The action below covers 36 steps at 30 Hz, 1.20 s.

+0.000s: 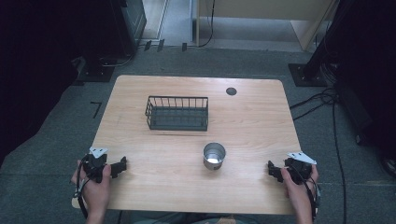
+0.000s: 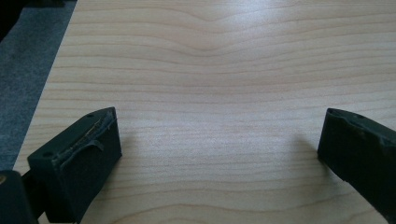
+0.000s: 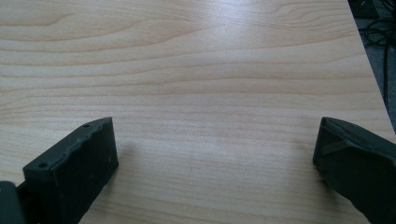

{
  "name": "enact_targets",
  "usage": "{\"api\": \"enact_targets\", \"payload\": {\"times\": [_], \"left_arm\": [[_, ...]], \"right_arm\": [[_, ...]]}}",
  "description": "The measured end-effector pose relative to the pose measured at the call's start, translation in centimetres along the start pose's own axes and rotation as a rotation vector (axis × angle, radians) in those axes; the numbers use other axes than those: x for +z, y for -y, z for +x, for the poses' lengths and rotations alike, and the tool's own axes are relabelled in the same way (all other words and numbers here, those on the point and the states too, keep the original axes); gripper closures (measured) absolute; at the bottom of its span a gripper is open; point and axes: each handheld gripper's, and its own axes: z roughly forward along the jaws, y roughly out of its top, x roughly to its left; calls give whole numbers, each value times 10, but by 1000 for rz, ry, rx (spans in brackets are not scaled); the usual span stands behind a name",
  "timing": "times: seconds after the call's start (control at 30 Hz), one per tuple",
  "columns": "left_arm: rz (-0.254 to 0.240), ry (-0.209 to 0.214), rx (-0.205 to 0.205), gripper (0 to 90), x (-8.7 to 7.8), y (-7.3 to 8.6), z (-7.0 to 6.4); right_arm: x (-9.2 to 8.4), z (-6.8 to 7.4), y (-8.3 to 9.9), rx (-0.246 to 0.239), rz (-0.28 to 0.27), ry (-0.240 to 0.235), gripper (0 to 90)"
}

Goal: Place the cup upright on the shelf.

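A small shiny metal cup [image 1: 214, 155] stands upright on the wooden table [image 1: 252, 121], right of centre and toward the near edge. Behind it and to the left sits a black wire basket [image 1: 177, 113], which looks empty. My left gripper [image 1: 122, 166] rests at the table's near left corner, held by a hand, and is open. My right gripper [image 1: 272, 171] rests at the near right corner, also open. In the left gripper view the left gripper [image 2: 219, 140] has bare wood between its jaws. The right gripper [image 3: 215, 144] likewise frames bare wood.
A dark round cable hole [image 1: 231, 91] marks the table's far edge. Grey carpet [image 1: 46, 154] surrounds the table, with cables [image 1: 322, 100] on the floor at the right and dark equipment stands at the back.
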Motion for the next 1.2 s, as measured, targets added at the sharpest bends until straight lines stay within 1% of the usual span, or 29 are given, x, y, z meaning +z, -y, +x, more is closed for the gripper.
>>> {"api": "enact_targets", "payload": {"times": [0.13, 0.23, 0.3, 0.37, 0.4, 0.5, 0.53, 0.57, 0.6, 0.63, 0.7, 0.77, 0.8, 0.83, 0.87, 0.9, 0.93, 0.97, 1.1, 1.13, 1.17, 1.2], "left_arm": [[-2, -1, -2, 0, 0, 0, 0], [0, -1, 0, 0, 0, 0, 0], [0, -1, 1, 0, 0, 0, 0], [0, 0, 0, 0, 0, 0, 0], [0, -1, 0, 0, 0, 0, 0], [0, -1, 0, 0, 0, 0, 0], [0, -1, 0, 0, 0, 0, 0], [0, -1, 0, 0, 0, 0, 0], [0, -1, 0, 0, 0, 0, 0], [0, 0, 0, 0, 0, 0, 0], [0, 0, 0, 0, 0, 0, 0], [0, 0, 0, 0, 0, 0, 0], [0, 0, 0, 0, 0, 0, 0], [0, 0, 0, 0, 0, 0, 0], [0, -1, 0, 0, 0, 0, 0], [0, -1, 0, 0, 0, 0, 0], [0, 0, 0, 0, 0, 0, 0], [0, -1, 0, 0, 0, 0, 0], [0, 0, 0, 0, 0, 0, 0], [0, -1, -1, 0, 0, 0, 0], [0, 0, 0, 0, 0, 0, 0], [0, 0, 0, 0, 0, 0, 0]], "right_arm": [[0, 0, 0, 2, 0, 1, 0], [-1, 2, 0, 27, -4, 7, 0], [-4, 3, -2, 59, -7, -27, 0], [-6, 4, -3, 61, -18, -33, 0], [-10, 9, -7, 63, -39, -37, 0], [-17, 20, -16, 57, -54, -86, 0], [-17, 20, -16, 57, -54, -86, 0], [-22, 29, -23, 45, -69, -101, 0], [-22, 29, -23, 45, -69, -101, 0], [-26, 38, -30, 34, -87, -111, 0], [-30, 46, -37, 32, -99, -126, 0], [-33, 56, -43, 17, -106, -137, 0], [-33, 56, -43, 17, -106, -137, 0], [-36, 65, -48, 4, -114, -158, 0], [-37, 70, -51, -5, -117, -167, 0], [-37, 70, -51, -5, -117, -167, 0], [-38, 79, -55, -22, -117, -185, 0], [-38, 83, -57, -30, -116, -194, 0], [-39, 99, -65, -44, -117, -234, 0], [-39, 99, -65, -44, -117, -234, 0], [-40, 108, -69, -56, -122, -250, 0], [-40, 108, -69, -56, -122, -250, 0]]}}
